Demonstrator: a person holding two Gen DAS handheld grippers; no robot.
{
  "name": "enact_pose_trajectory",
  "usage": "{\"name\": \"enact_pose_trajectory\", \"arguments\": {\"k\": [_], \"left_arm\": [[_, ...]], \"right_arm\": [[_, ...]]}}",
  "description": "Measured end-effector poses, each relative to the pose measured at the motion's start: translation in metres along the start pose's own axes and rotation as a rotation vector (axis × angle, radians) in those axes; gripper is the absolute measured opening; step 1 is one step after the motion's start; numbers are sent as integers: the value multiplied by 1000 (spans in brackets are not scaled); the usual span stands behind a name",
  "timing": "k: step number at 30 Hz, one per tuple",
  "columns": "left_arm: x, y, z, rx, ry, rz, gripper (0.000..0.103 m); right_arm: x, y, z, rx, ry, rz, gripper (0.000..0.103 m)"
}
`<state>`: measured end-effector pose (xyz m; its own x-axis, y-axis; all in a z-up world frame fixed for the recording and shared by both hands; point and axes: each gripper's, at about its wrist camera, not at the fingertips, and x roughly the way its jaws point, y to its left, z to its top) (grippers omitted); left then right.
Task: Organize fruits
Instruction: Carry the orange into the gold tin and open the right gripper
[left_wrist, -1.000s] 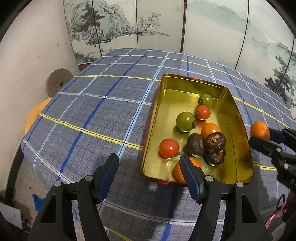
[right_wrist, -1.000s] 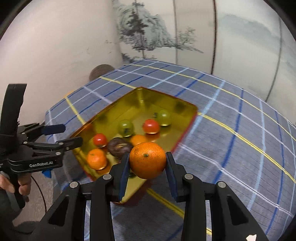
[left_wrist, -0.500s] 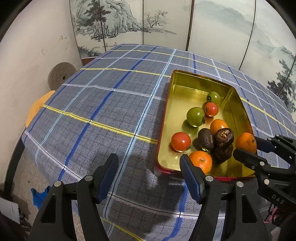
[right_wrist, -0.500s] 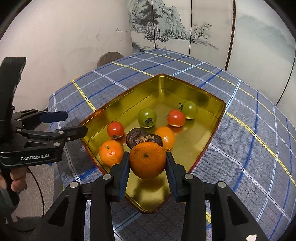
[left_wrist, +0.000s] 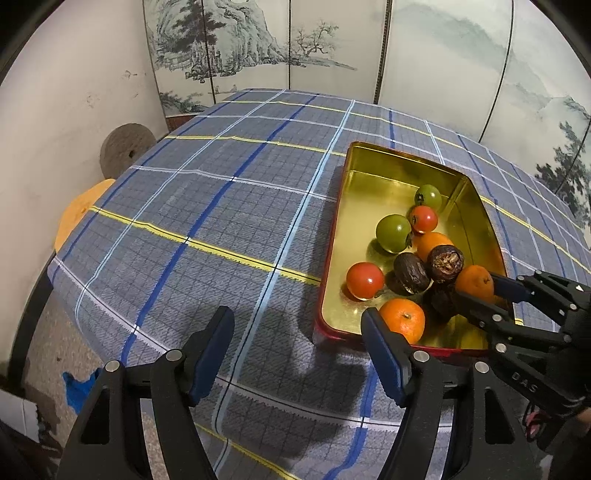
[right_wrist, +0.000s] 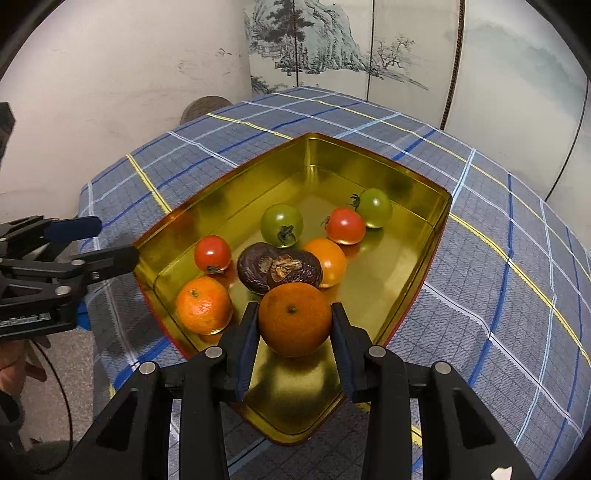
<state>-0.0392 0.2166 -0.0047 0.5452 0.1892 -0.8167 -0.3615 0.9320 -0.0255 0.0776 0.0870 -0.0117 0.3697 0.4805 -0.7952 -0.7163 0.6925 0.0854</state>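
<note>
R gripper (right_wrist: 294, 325) fingers clamp an orange (right_wrist: 294, 318) over the near end of the gold tin (right_wrist: 424, 273), just beside 2 dark wrinkled fruits (right_wrist: 279, 271). L gripper (left_wrist: 297, 354) fingers wide apart w/ nothing between, over the plaid worktop (left_wrist: 207, 236) left of the tin.

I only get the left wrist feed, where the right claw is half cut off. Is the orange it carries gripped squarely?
Observer: Yes; the right claw is shut on the orange across its widest part, stem end facing the right camera.
Operator: Bare floor nearby?
Observer: The tin shows bare gold floor right of it; the dark fruits sit just behind.
Operator: My left claw?
Observer: The left claw is open and empty, outside the tin, close beside its rim.
</note>
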Motion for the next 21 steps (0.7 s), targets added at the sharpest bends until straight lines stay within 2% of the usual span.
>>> {"name": "enact_pose_trajectory", "arguments": {"k": [14, 21], "left_arm": [[-6, -7, -1, 7, 14, 2, 72], [-10, -12, -4, 10, 19, 9, 72]], "right_arm": [[1, 0, -2, 19, -3, -11, 37], [-8, 4, -4, 31, -22, -5, 44]]}}
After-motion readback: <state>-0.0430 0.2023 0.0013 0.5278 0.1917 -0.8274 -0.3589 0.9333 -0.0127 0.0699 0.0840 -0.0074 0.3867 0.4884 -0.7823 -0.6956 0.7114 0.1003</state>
